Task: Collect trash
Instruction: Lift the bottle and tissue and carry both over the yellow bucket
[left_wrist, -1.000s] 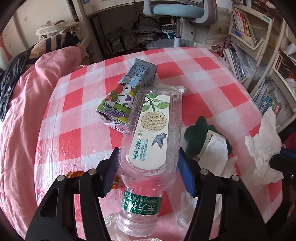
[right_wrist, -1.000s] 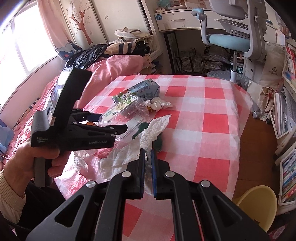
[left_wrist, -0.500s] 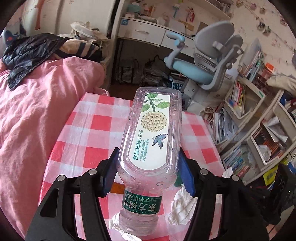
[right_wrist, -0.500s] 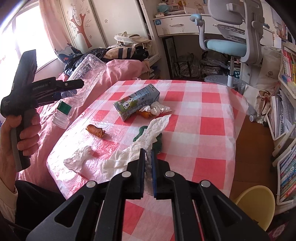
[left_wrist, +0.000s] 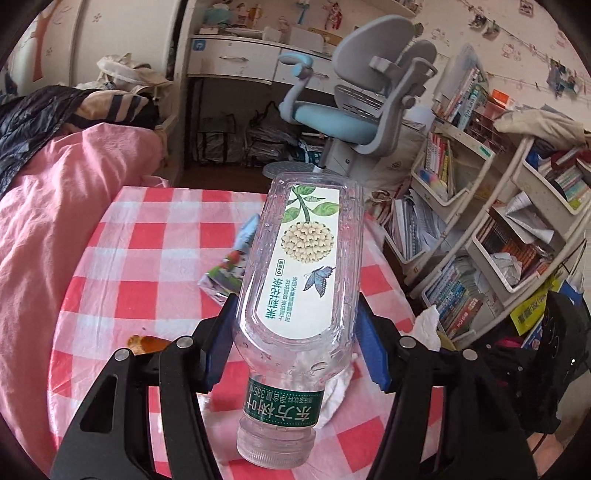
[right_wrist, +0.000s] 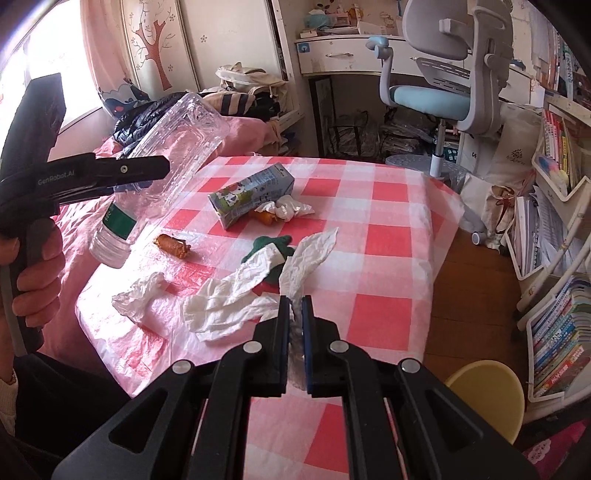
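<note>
Left gripper (left_wrist: 295, 343) jaws clamped on clear plastic water bottle (left_wrist: 299, 269), cap down, above desk. Right gripper (right_wrist: 294, 317) jaws pinching crumpled white tissue (right_wrist: 258, 291).

We have two fisheye views, each looking forward and downward along a handheld gripper's fingers. The left wrist view sits very close behind a clear bottle (left_wrist: 299, 280), facing across the checked tabletop (left_wrist: 147, 243) toward a desk chair (left_wrist: 354, 110) and bookshelves (left_wrist: 509, 229). The right wrist view looks from the tabletop's near edge the same way. Both share the tabletop, a milk carton (right_wrist: 251, 194), the chair and the pink bed (right_wrist: 77, 236).
</note>
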